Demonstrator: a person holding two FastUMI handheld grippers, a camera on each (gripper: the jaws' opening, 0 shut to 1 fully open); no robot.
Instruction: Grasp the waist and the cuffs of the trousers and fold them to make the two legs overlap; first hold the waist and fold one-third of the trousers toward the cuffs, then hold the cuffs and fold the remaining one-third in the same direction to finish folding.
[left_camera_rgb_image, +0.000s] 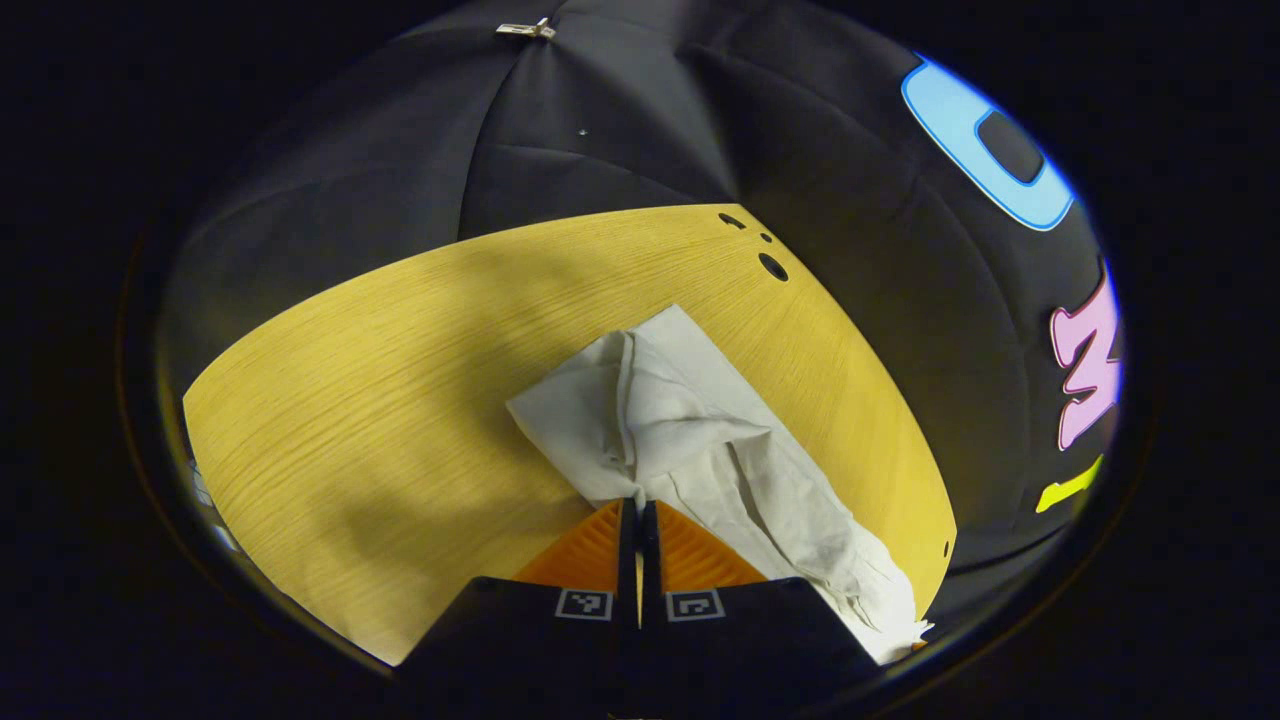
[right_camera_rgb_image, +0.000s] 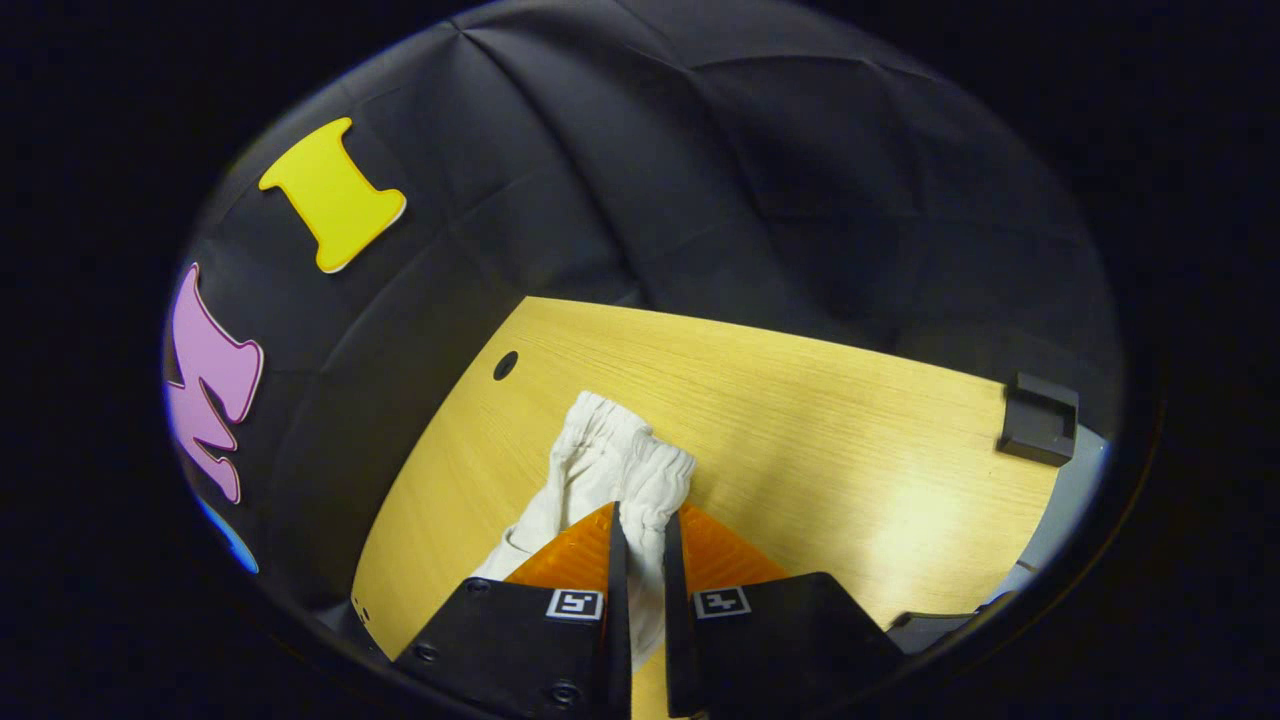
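White trousers (left_camera_rgb_image: 690, 430) lie crumpled on the wooden table (left_camera_rgb_image: 400, 400), running from the middle toward the lower right in the left gripper view. My left gripper (left_camera_rgb_image: 638, 510) is shut on the near edge of the cloth, which looks like the cuff end. In the right gripper view the gathered elastic waist (right_camera_rgb_image: 625, 460) bunches up just ahead of the fingers. My right gripper (right_camera_rgb_image: 640, 530) is shut on that waist, with cloth pinched between the jaws and hanging down on the left.
Round cable holes (left_camera_rgb_image: 772, 266) mark the table's far corner. A dark block (right_camera_rgb_image: 1040, 418) sits on the table edge at the right in the right gripper view. Black cloth wall surrounds the table.
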